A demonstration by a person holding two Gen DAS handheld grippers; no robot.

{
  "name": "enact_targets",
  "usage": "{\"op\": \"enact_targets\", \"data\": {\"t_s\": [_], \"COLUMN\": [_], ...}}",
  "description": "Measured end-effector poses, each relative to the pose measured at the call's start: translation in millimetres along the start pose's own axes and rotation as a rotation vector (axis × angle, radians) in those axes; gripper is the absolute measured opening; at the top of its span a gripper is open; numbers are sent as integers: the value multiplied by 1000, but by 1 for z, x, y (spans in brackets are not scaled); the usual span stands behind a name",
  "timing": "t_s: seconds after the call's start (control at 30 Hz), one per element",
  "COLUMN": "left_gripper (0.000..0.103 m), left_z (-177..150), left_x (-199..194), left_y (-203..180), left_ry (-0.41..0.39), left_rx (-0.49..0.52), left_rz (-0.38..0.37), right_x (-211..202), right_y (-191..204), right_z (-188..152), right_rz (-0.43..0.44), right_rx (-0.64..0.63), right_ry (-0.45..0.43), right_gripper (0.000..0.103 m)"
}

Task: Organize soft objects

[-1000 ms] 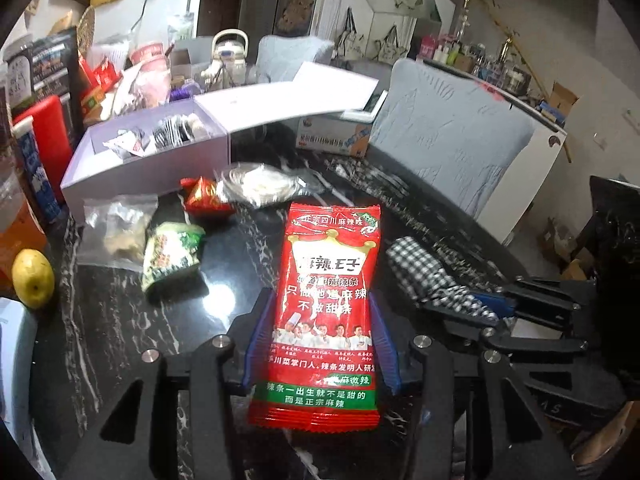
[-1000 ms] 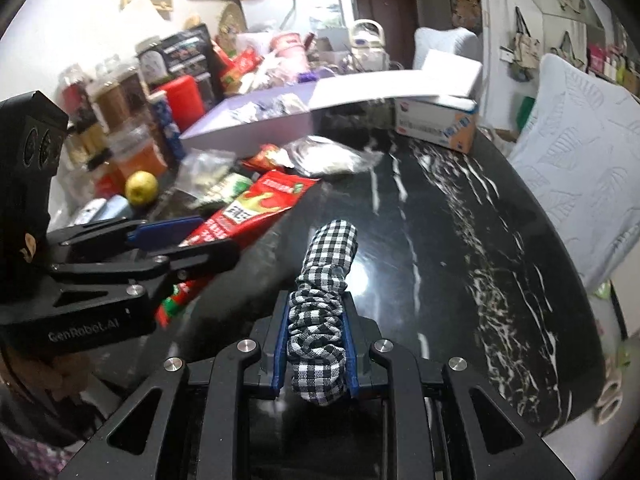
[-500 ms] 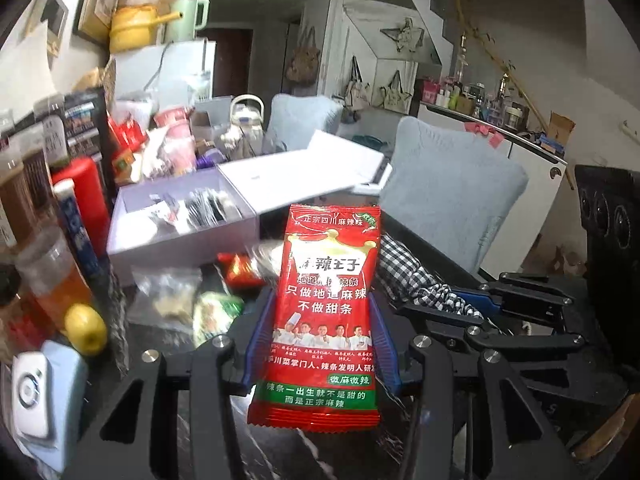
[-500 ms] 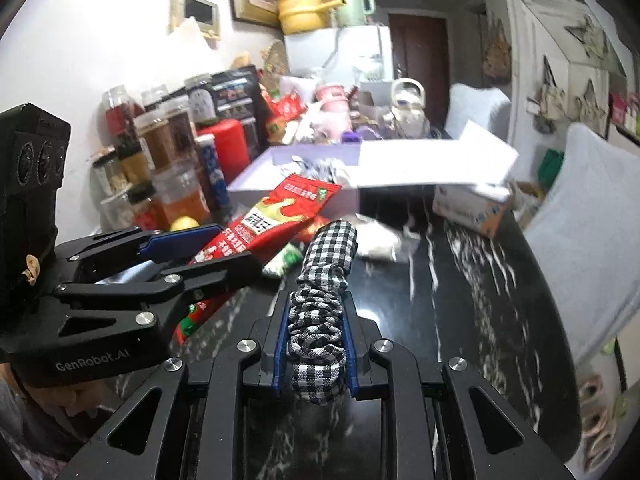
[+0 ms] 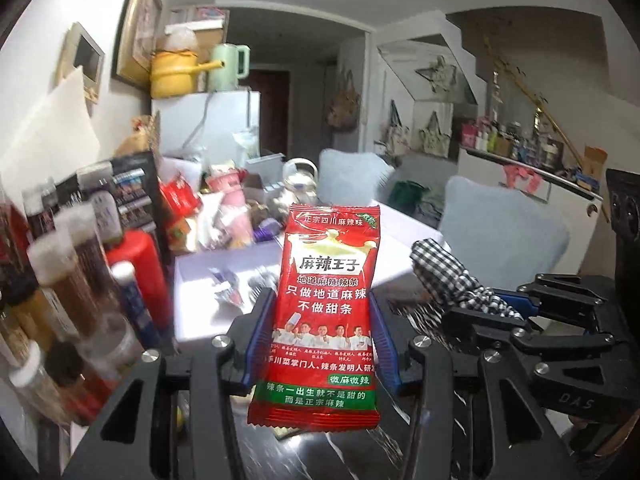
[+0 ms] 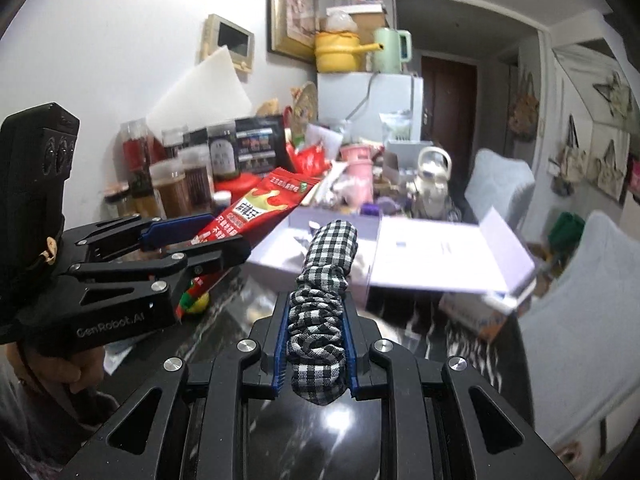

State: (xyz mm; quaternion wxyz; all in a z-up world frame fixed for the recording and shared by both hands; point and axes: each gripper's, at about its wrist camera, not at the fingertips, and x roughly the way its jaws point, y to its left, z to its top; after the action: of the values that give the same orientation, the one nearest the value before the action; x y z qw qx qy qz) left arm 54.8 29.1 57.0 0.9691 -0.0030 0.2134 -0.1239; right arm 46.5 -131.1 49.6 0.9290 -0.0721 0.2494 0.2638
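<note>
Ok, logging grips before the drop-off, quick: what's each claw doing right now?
Left claw: closed on the red snack packet.
Right claw: closed on the checked fabric roll.

Black marble table (image 6: pixel 336 420) carries an open lavender box (image 6: pixel 440 256).

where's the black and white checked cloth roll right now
The black-and-white checked cloth roll is clamped in the right gripper, held up in front of the open lilac box, right of the red snack packet.
</note>
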Motion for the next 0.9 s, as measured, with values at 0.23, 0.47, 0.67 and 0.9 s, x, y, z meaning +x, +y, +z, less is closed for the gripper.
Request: {"op": "enact_targets", "data": {"t_s": [0.23, 0.47, 0.67, 0.9], "left_gripper": [46, 46, 46, 46], "left_z": [39, 66, 84, 93], "left_x": [14, 45, 84, 127], "left_y": [14, 32, 52, 75], "left_ry": [-68, -96, -92, -64], "left_rx": [21, -10, -30, -45], "left_rz": [66, 111, 170, 242], "right_x": [22, 60, 90, 133], "right_y": [-13, -31, -46, -64], "right_z": [38, 69, 93, 117], "right_rz": [31, 36, 55, 66], "right_rx": [-22, -23, -24, -8], "right_ry": [-45, -71, -89, -93], "right_gripper": [22, 22, 22, 22]}}
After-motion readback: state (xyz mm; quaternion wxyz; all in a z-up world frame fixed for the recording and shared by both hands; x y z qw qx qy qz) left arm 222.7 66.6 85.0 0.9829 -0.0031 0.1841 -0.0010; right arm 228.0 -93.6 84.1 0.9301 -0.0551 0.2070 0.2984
